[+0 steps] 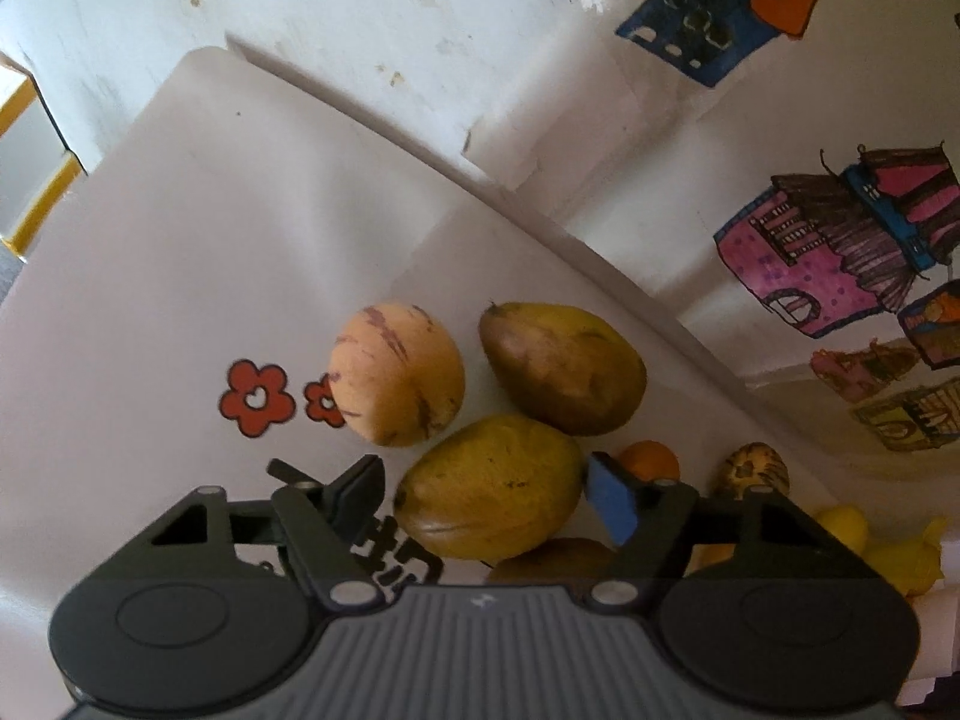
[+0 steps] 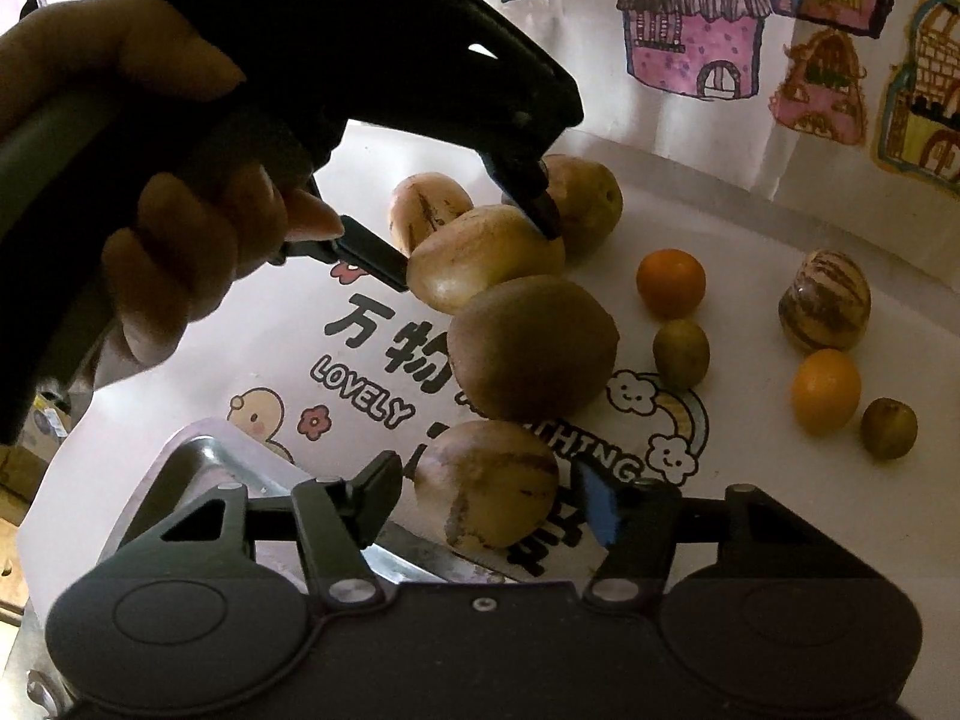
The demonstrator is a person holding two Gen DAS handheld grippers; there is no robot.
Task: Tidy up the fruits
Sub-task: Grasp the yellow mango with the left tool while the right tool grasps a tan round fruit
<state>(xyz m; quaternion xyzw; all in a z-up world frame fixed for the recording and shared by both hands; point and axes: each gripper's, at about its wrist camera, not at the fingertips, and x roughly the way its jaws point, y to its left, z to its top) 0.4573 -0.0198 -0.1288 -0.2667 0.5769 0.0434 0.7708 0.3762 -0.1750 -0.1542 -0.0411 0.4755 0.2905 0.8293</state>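
Held the left gripper (image 1: 483, 480) clenched on a yellow fruit (image 1: 492, 504) lying on the printed white table (image 1: 180, 270), both pads against its sides, just beside a striped pale fruit (image 1: 396, 372). Kept the right gripper (image 2: 489, 495) released around a streaked pale fruit (image 2: 486, 486) near the table's front edge, pads clear of it. Left an orange (image 2: 671, 282) further right, untouched.
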